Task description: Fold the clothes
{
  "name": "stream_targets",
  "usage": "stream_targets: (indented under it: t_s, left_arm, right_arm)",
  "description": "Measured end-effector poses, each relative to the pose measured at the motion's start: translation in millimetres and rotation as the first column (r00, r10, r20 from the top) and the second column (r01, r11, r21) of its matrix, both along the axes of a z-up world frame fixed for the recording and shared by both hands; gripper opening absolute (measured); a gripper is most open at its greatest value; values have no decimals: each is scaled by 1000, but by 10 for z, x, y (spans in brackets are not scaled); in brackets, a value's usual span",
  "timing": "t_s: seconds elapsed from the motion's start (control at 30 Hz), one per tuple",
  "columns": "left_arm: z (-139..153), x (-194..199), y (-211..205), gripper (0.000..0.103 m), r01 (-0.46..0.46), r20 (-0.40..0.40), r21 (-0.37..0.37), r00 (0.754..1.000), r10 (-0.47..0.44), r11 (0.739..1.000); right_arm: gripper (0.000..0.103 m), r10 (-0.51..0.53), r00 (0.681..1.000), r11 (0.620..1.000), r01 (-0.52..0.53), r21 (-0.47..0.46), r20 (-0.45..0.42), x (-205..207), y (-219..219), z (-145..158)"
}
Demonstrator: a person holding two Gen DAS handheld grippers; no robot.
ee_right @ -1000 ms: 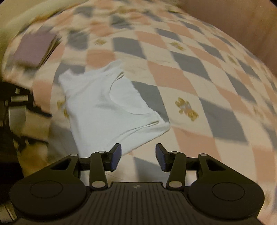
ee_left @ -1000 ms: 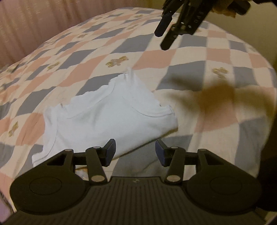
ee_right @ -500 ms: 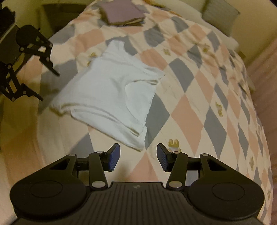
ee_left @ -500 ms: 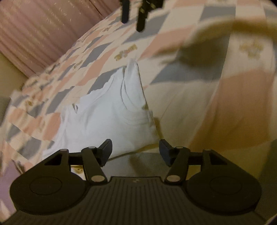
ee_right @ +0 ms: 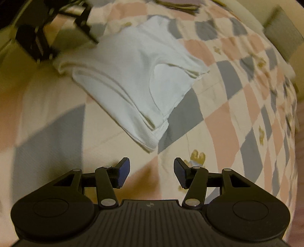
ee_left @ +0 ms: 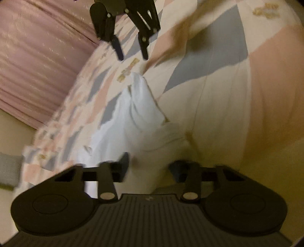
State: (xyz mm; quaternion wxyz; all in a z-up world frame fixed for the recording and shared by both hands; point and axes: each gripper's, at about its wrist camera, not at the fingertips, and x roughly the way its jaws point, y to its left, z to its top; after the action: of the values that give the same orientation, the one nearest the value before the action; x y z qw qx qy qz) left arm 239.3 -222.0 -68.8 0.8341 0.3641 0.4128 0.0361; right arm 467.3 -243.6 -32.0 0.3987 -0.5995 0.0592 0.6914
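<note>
While a white ribbed cotton garment lies folded in layers on the checked quilted bed, the left gripper and right gripper hover wide and empty at opposite corners.

The left wrist view is motion-blurred: the near end of the white shirt smears behind the left tool, so contact there cannot be told. At 12 o'clock the frame edge cuts off the right tool. In the right wrist view, folded cloth at 12 o'clock is cropped, and the grey cushion at 2 o'clock runs blurred.
</note>
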Motion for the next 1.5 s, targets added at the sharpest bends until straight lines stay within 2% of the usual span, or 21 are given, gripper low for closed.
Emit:
stream_targets:
  t_s: [0.07, 0.13, 0.2, 0.27, 0.37, 0.6, 0.7, 0.83, 0.87, 0.9, 0.97, 1.07, 1.27, 1.5]
  left_arm:
    - [8, 1, 17, 23, -28, 8, -31, 1000, 28, 999]
    - [17, -13, 30, 16, -69, 21, -59, 997, 70, 996]
    - [19, -27, 60, 9, -117, 39, -88, 992, 121, 989]
    - [27, -37, 86, 8, -158, 53, -118, 985, 165, 980]
    - [37, -22, 138, 8, -209, 63, -155, 973, 221, 965]
    - [78, -31, 100, 8, -269, 78, -194, 954, 288, 944]
    - [72, -56, 86, 8, -274, 88, -194, 951, 295, 942]
    - [60, -77, 92, 8, -278, 98, -201, 948, 302, 939]
    - [60, -82, 89, 8, -280, 101, -204, 947, 305, 938]
    - [62, -87, 88, 8, -282, 103, -208, 946, 307, 937]
    - [64, -99, 84, 8, -285, 106, -216, 944, 312, 934]
    - [72, -109, 101, 5, -280, 103, -229, 945, 309, 932]
    - [245, -179, 154, 3, -265, 99, -274, 948, 301, 925]
    - [749, -380, 28, 3, -237, 91, -335, 955, 282, 912]
  right_arm:
    - [54, 107, 991, 994, -108, 18, 75, 10, 22, -132]
    - [54, 207, 968, 977, -213, 24, 144, 35, 50, -263]
    - [57, 278, 944, 958, -287, 25, 175, 72, 93, -361]
    - [63, 343, 919, 934, -355, 34, 194, 107, 126, -453]
    - [65, 427, 881, 891, -448, 69, 205, 128, 145, -582]
    - [65, 507, 832, 819, -546, 174, 227, 21, 139, -673]
    - [65, 536, 810, 783, -583, 217, 239, -27, 136, -709]
    - [62, 570, 780, 735, -625, 263, 258, -93, 142, -758]
    - [57, 576, 775, 731, -631, 259, 261, -114, 159, -771]
    - [54, 578, 773, 732, -633, 254, 260, -130, 169, -775]
    - [35, 574, 778, 742, -626, 239, 255, -152, 170, -769]
    - [12, 558, 791, 767, -607, 209, 251, -183, 159, -765]
    - [8, 486, 850, 835, -520, 179, 202, -231, 237, -593]
    - [8, 455, 869, 858, -486, 165, 193, -327, 57, -79]
